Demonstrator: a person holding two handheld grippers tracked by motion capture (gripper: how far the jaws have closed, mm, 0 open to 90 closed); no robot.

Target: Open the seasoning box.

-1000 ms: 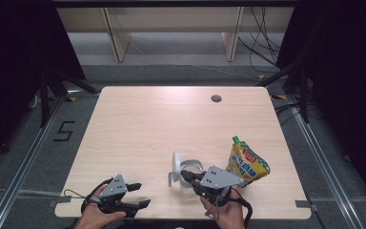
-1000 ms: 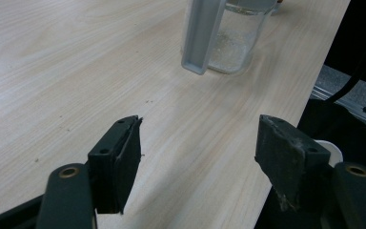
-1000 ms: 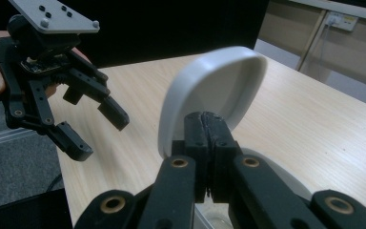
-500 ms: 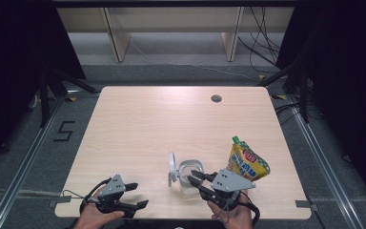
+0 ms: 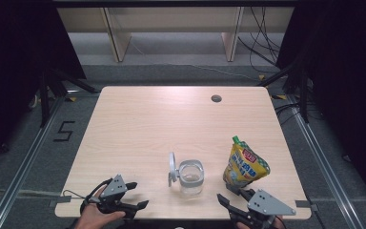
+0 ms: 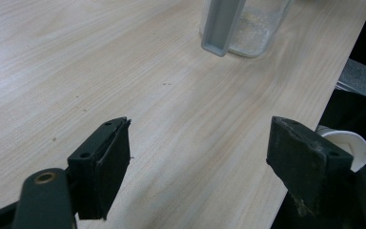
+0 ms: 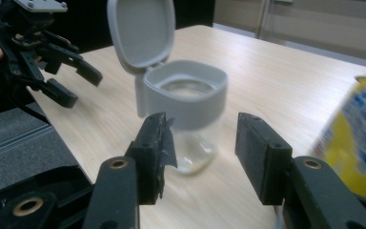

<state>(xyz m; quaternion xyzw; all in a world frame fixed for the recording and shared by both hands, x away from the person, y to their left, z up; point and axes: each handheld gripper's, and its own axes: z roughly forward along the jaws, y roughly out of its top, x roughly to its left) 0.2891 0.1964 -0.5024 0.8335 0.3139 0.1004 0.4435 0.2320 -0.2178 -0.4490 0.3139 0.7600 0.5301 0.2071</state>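
Observation:
A clear jar [image 5: 190,177] with a grey collar stands near the table's front, its grey flip lid [image 5: 172,168] standing open on its left. To its right leans a yellow pouch [image 5: 245,164] with a green cap. My right gripper [image 5: 230,195] is at the front edge, right of the jar and just before the pouch. Its jaws have just been opening and hold nothing; the jar [image 7: 190,109] stands beyond them. My left gripper [image 5: 139,194] rests at the front left, open and empty, its jaws having just widened, aimed toward the jar [image 6: 248,28].
A small round hole [image 5: 216,98] sits near the wooden table's [image 5: 171,119] far edge. Both grippers are close to the table's front edge. Wooden shelving [image 5: 171,28] stands behind the table, with dark curtains to either side.
My right gripper has drawn back from the jar, to the right and toward the front edge, and its jaws have opened. The left gripper stayed put and opened slightly wider.

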